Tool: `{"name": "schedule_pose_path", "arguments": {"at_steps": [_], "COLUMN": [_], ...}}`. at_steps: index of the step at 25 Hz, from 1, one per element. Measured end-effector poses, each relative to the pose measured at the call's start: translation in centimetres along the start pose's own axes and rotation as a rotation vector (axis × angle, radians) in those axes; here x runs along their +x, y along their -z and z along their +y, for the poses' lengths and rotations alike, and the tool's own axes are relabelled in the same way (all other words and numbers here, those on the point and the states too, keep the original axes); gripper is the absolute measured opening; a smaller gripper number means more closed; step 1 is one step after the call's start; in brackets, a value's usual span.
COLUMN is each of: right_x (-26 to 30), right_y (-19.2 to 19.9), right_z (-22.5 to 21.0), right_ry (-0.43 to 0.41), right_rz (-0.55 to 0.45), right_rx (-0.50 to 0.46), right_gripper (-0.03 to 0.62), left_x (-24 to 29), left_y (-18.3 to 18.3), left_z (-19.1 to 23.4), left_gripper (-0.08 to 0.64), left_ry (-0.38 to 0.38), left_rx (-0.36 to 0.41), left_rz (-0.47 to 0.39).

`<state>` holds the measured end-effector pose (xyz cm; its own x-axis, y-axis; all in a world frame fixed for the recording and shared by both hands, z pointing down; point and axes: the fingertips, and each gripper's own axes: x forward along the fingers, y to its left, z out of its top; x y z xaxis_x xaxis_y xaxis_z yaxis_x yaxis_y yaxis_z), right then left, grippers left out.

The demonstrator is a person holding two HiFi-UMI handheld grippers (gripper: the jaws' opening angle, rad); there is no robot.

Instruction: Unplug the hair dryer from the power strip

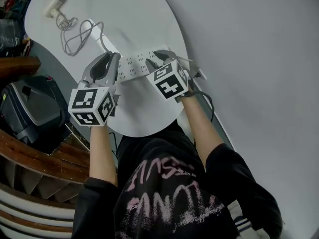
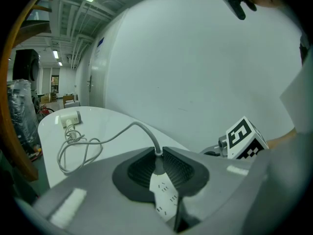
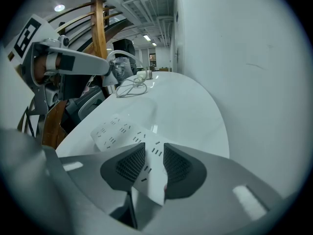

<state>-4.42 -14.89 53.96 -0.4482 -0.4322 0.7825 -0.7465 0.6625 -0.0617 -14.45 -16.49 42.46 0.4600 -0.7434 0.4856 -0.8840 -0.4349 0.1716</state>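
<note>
A white oval table (image 1: 149,19) is shown. A white power strip (image 1: 133,66) is laid across its near part. A small hair dryer (image 1: 54,5) is laid at the far left, its cord (image 1: 75,34) looped between them.

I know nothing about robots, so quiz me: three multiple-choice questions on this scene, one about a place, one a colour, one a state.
1. Where is the hair dryer? A. far end of the table B. on the floor C. between jaws
2. The power strip's colour? A. black B. white C. red
3. The right gripper is: A. open B. shut on the power strip C. shut on a cup
Key: A, it lies beyond its coiled cord; B, its casing is white; B, both pads press the strip.
</note>
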Motion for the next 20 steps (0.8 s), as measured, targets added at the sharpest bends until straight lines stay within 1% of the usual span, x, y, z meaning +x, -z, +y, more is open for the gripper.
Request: {"name": "schedule_pose_path", "arguments": {"at_steps": [1,2,3,5,7,8,11,13,15,20], "right_x": [-0.1,-0.1,-0.3,-0.9,-1.6,-1.9,-3.1,-3.9,-4.6,-6.0], "right_y": [0.0,0.0,-0.2,-0.8,-1.4,-1.7,-2.4,-2.9,-3.5,-4.8], "right_z": [-0.2,-0.5,-0.8,-1.5,-1.9,-1.8,-0.9,-0.5,-0.1,0.5], "right_ry": [0.003,0.005,0.008,0.025,0.041,0.038,0.013,0.014,0.020,0.027], "right_rz": [-0.005,-0.012,-0.023,-0.056,-0.089,-0.105,-0.143,-0.168,-0.198,-0.253], "right_rx": [0.026,0.058,0.090,0.124,0.132,0.138,0.156,0.152,0.150,0.132], "right_gripper": [0.130,0.132,0.151,0.152,0.124,0.104,0.080,0.062,0.031,0.023], "left_x": [-0.2,-0.4,-0.6,-0.9,-1.2,-1.4,-1.7,-1.7,-1.9,-2.6], "left_y": [0.1,0.1,0.2,0.2,0.3,0.3,0.4,0.4,0.2,-0.3], "left_z": [0.0,0.1,0.2,0.3,0.4,0.5,0.3,0.2,0.1,0.1], "left_gripper": [0.055,0.055,0.055,0.055,0.055,0.055,0.055,0.055,0.055,0.055], "left_ry": [-0.004,-0.007,-0.011,-0.019,-0.026,-0.029,-0.037,-0.041,-0.046,-0.057], "left_rx": [-0.001,-0.002,-0.003,-0.007,-0.011,-0.012,-0.012,-0.012,-0.009,-0.007], "left_rz": [0.002,0.003,0.004,0.000,-0.006,-0.010,-0.016,-0.022,-0.028,-0.047]}}
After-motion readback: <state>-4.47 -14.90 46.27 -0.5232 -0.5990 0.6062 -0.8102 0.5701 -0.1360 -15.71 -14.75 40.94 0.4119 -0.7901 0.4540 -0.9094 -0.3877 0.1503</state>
